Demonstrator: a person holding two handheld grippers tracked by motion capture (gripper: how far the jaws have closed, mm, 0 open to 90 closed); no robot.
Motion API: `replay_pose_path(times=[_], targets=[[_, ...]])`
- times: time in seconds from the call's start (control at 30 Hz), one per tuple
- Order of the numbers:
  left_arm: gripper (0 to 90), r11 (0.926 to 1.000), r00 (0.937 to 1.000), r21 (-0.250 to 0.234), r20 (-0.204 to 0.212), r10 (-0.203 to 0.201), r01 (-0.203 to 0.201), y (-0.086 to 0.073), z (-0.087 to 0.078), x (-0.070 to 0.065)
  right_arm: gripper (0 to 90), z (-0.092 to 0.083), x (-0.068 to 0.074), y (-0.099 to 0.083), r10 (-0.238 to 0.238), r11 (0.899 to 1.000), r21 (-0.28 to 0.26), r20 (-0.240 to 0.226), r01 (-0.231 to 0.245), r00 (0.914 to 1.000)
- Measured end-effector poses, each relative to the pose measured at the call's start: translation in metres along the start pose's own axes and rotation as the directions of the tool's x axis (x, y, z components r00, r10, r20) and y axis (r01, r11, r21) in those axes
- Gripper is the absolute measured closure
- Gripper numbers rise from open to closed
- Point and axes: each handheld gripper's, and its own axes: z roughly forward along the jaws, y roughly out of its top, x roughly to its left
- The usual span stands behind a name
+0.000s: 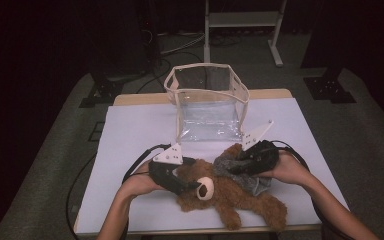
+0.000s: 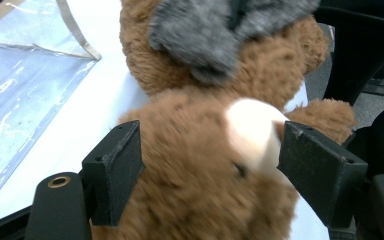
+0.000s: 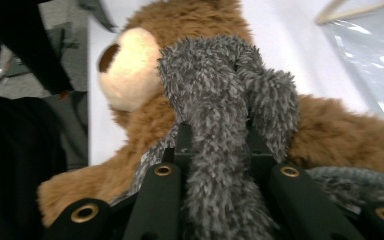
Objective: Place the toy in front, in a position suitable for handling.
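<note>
On the white-covered counter (image 1: 130,130), toward its near edge, lies a brown teddy bear (image 1: 230,195) on its back, its head toward the left near corner and its legs toward the right. Behind it, by the far edge, stands a clear plastic bag (image 1: 207,102) with cream trim — upright, mouth open, and nothing to be seen inside it.

A piece of fuzzy grey cloth (image 1: 230,165) lies across the bear's upper body, perhaps a scarf or a small garment; which one I cannot tell. Part of it spreads under the bear's right side, and part is bunched up over the chest.

The left claw (image 1: 192,186) comes in from the left near side and straddles the bear's head. In the left gripper view its jaws stand on either side of the head, one at the ear side and one at the cream muzzle (image 2: 252,132), pressing into the fur — a steadying hold on the bear. The right claw (image 3: 215,145) is narrow, pinched on a fold of the grey cloth, which rises between its jaws just above the bear's chest.

By my reading, the work in hand is handling that cloth on the bear, whether dressing it or pulling it off I cannot say. The bag looks unused so far, so any packing seems yet to come.
</note>
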Motion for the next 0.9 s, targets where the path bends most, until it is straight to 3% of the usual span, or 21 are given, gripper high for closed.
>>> replay_pose_path(times=[0.17, 0.33, 0.43, 0.67, 0.73, 0.9], targets=[[25.1, 0.9997, 0.9991, 0.026, 0.043, -0.003, 0.002, -0.004, 0.007, -0.003, 74.3, -0.007, 0.006, -0.002, -0.027, 1.000, -0.002, 0.001, 0.027, 0.9996], [25.3, 0.9982, 0.9986, 0.055, 0.048, 0.021, -0.024, -0.005, 0.007, -0.005, 74.4, -0.024, -0.009, -0.009, 0.013, 1.000, -0.026, 0.078, -0.011, 0.9969], [25.1, 0.9981, 0.9988, 0.055, 0.042, 0.025, -0.028, -0.004, 0.006, -0.004, 74.3, -0.022, -0.014, -0.018, 0.047, 0.999, -0.025, 0.067, -0.045, 0.9967], [21.9, 0.9996, 0.9993, 0.028, 0.037, -0.001, 0.000, 0.003, 0.001, -0.001, 74.4, -0.018, 0.004, -0.028, 0.036, 0.998, -0.058, 0.054, -0.033, 0.9979], [19.1, 0.9992, 0.9995, 0.039, 0.031, 0.003, -0.005, 0.005, 0.001, 0.001, 74.5, -0.018, 0.010, -0.031, 0.035, 0.997, -0.070, 0.046, -0.031, 0.9983], [18.0, 0.9985, 0.9983, 0.043, 0.046, -0.035, 0.033, 0.004, 0.006, 0.004, 74.4, -0.020, 0.022, -0.038, 0.016, 0.996, -0.086, 0.035, -0.013, 0.9993]])
